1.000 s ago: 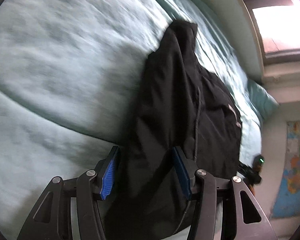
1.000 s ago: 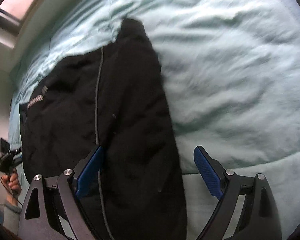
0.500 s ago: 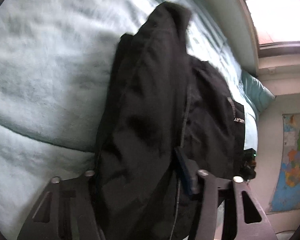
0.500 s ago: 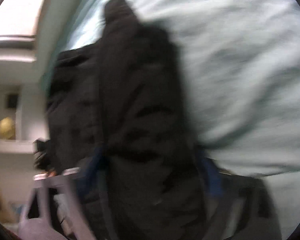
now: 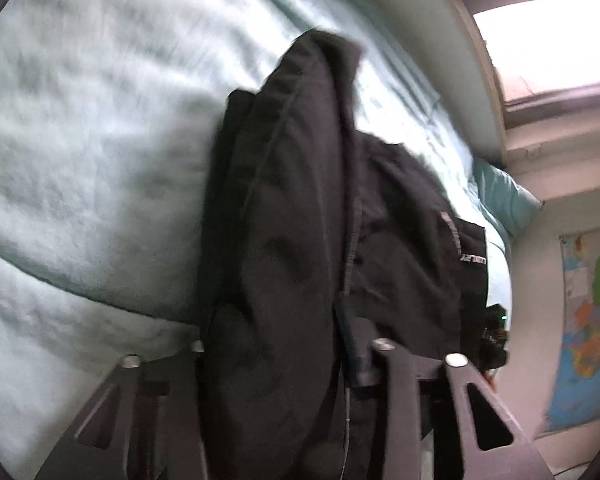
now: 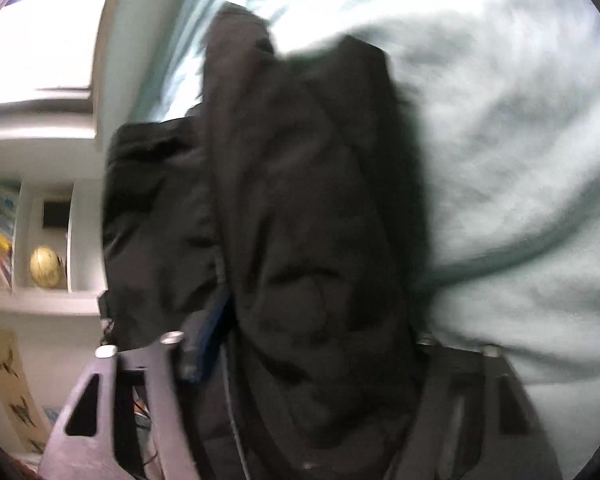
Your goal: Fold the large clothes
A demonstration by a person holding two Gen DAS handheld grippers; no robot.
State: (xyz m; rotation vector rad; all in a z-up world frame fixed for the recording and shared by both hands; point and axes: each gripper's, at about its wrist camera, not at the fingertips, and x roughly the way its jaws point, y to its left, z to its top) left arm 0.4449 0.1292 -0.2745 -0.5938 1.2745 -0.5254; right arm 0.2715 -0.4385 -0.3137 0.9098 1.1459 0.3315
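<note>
A large black jacket (image 5: 292,200) lies on a pale green bedspread (image 5: 80,140), with one long fold pulled up into a ridge. My left gripper (image 5: 276,344) has this fold between its fingers, and the jaws are closing on it. The cloth hides the left pad. In the right wrist view the same jacket (image 6: 320,200) bunches up over the bedspread (image 6: 520,140). My right gripper (image 6: 316,336) is closing around the thick fold, and its blue left pad (image 6: 208,336) presses into the fabric. The picture is blurred.
A bright window (image 5: 540,40) and a green pillow (image 5: 504,192) lie beyond the bed, and a coloured map (image 5: 592,320) hangs on the wall. A small black device with a green light (image 5: 494,336) sits at the jacket's far edge. White shelves hold a golden ball (image 6: 46,268).
Both pairs of jaws have come in from wide apart onto the jacket fold. The fabric has bunched and risen between them. The right view has swung to show the shelves.
</note>
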